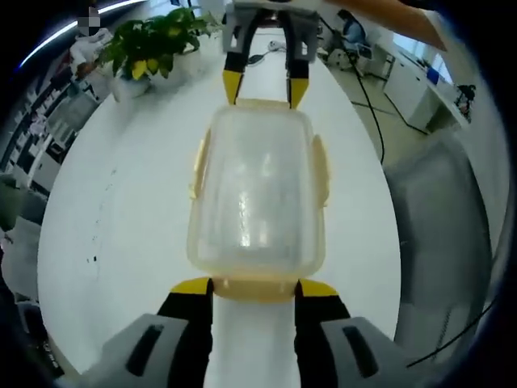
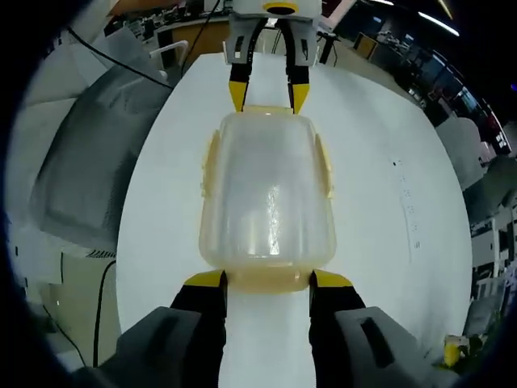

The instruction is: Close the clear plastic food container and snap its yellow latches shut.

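Note:
The clear plastic food container (image 1: 258, 194) lies lengthwise on the white table (image 1: 121, 242) with its lid on top. Pale yellow latches (image 1: 198, 162) hang along its long sides and at both ends. My left gripper (image 1: 254, 287) stands open at the near end; its yellow-tipped fingers flank the end latch (image 1: 254, 284). My right gripper (image 1: 264, 81) faces it from the far end, open too. In the right gripper view the same container (image 2: 266, 194) sits between my right gripper (image 2: 268, 280) below and the left gripper (image 2: 269, 93) above.
A potted plant (image 1: 149, 44) stands at the table's far left corner. A grey chair (image 1: 436, 210) is beside the table, also seen as the grey chair (image 2: 89, 162), with a black cable (image 2: 101, 283) by it. Office desks lie beyond.

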Motion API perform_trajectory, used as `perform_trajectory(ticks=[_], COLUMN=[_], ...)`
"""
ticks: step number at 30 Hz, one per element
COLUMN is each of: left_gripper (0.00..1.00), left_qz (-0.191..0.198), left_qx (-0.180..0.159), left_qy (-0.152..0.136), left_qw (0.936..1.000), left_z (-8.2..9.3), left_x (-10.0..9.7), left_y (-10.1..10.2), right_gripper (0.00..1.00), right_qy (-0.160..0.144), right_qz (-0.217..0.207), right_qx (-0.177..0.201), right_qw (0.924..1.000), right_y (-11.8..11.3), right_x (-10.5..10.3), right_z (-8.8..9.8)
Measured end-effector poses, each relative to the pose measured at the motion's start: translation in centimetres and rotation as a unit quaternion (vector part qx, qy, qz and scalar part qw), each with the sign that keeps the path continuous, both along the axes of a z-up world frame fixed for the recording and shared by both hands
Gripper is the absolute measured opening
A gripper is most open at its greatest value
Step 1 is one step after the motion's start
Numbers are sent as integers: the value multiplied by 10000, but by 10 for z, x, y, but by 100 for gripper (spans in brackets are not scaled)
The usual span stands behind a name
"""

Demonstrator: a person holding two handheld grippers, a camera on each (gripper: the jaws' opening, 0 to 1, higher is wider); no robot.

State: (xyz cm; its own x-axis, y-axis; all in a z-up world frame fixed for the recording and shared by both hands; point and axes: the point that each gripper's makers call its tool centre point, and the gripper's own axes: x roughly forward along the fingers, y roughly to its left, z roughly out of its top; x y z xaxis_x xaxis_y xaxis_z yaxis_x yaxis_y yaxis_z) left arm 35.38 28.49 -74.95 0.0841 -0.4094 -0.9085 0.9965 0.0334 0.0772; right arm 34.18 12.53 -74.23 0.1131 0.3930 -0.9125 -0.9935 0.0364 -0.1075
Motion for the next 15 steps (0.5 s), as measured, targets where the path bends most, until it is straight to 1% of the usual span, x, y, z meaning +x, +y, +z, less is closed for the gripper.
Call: perform_trajectory(ticks=[3,7,10,12,15], left_gripper=[35,35,35,35,35], left_qz=[-36,-72,-90,-83,-92], left_qx=[79,166,241,301,427], left_qy=[21,136,151,241,237], left_qw=[10000,9997,9996,9992,9988], left_z=[-7,-16,-22,-27,-34], left_x=[3,5,8,7,10], left_y=[-9,-16,-21,-23,-24], right_gripper=[37,37,37,37,37], right_qy=[37,150,198,275,345], right_qz=[-29,-59,-96,-101,-107], right_qx=[13,2,42,52,80], right_qw=[10000,9999,9997,9996,9993], right_y=[-7,-15,-19,-21,-22], right_x=[2,2,5,5,8], right_z=[-5,-15,-22,-26,-33])
